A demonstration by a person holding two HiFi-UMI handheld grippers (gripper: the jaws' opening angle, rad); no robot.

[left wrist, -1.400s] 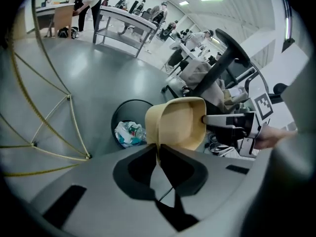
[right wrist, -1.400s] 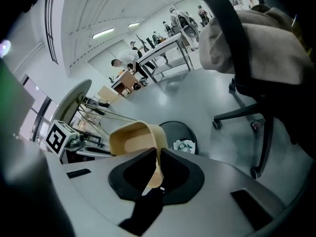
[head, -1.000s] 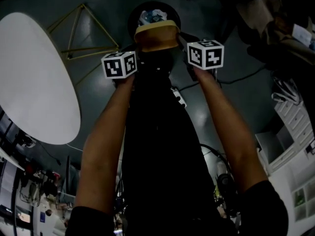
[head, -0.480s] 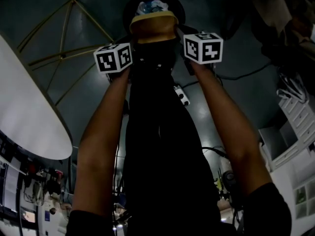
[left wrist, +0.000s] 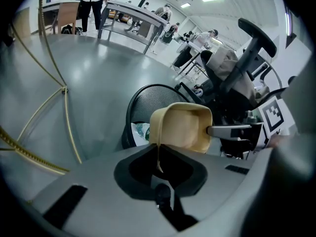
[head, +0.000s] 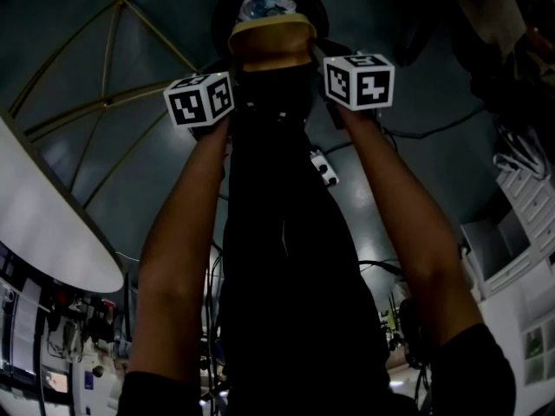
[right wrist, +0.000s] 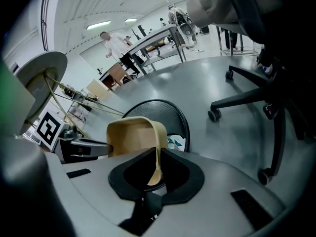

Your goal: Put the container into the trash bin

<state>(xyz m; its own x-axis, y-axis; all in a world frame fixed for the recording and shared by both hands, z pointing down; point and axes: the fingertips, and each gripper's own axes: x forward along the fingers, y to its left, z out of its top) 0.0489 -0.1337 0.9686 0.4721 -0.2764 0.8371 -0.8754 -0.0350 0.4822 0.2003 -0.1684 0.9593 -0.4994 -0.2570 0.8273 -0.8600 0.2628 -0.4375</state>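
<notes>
moved: the left gripper (left wrist: pixel 158 154) and the right gripper (right wrist: pixel 157 164) have come down with the container (left wrist: pixel 183 127) toward the trash bin (left wrist: pixel 148 100), and the white desk (head: pixel 43 232) has slid further toward the left edge of the head view
container: tan and thin-walled, held in the air between the two grippers, over the near part of the trash bin's mouth and resting on nothing
left gripper: jaws narrow, pinched on the thin wall at the container's left side
right gripper: jaws narrow, pinched on the opposite wall, so each gripper shows at the far side of the container in the other's view
trash bin: black, round, with a mesh wall, standing on the grey floor (left wrist: pixel 89 68) just beyond the container
waste (head: pixel 264 7): crumpled pale and bluish pieces lying inside the bin, showing past the container's far edge
forearms (head: pixel 186 232): bare, stretched forward side by side, with the marker cubes on either side of the container
yellow rods (head: pixel 104 102): a thin frame on the floor, left of the bin
office chair (right wrist: pixel 256 98): right of the bin, well apart from it
</notes>
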